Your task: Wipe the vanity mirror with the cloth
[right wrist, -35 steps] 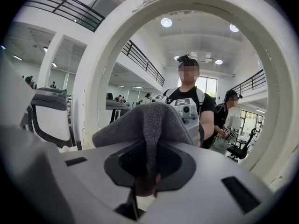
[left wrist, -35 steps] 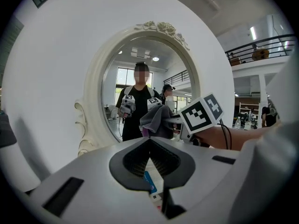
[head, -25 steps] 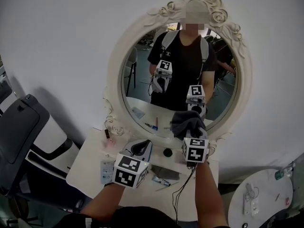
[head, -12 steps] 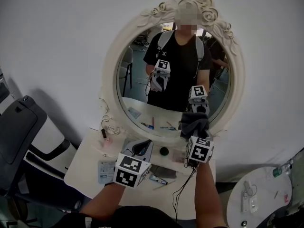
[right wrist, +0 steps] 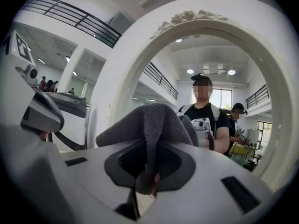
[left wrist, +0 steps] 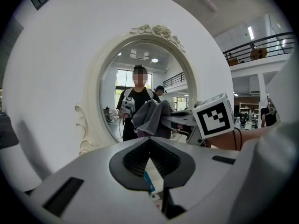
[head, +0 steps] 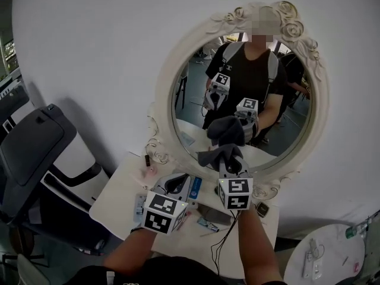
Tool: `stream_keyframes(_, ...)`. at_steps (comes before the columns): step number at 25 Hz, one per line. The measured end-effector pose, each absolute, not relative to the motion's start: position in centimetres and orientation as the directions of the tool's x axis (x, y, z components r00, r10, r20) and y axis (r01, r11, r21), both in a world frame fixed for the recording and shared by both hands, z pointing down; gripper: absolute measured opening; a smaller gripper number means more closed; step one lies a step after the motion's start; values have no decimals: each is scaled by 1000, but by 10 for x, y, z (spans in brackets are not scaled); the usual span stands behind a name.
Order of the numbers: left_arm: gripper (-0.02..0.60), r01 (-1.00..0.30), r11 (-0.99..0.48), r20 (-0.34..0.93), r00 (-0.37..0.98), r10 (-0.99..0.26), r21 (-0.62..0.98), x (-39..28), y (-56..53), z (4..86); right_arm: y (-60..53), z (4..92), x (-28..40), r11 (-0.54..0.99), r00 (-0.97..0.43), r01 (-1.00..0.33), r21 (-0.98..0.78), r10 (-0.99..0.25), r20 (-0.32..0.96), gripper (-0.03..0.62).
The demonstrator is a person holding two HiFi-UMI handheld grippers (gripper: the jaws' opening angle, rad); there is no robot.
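Right gripper (right wrist: 148, 168): mine, jaws clamped on the grey cloth (head: 218, 153), which bunches up over the jaw tips. I hold the cloth at the lower glass of the vanity mirror (head: 190, 94); whether it touches, I cannot tell.
Left gripper (left wrist: 150, 164): mine, jaws together with nothing between them, held low over the white vanity table (head: 116, 203).
Table: small items scattered about, too small to identify.
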State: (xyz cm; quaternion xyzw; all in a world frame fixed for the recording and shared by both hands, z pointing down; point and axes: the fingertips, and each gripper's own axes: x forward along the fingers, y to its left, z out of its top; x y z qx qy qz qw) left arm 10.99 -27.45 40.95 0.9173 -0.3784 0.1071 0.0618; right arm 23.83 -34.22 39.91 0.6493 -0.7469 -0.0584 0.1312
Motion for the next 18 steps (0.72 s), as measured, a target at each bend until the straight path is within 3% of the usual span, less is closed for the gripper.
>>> stream_keyframes(8,6,-833,-552,250,541,-803,31,21,-287,412,-404,370,130,287,-270,-925,249,-958,101,44)
stream_keyframes(18,6,-898,-440,242,432,-869,21,-38,-290,409,-453,372,85,324,-294,-917,231,-943,154,44)
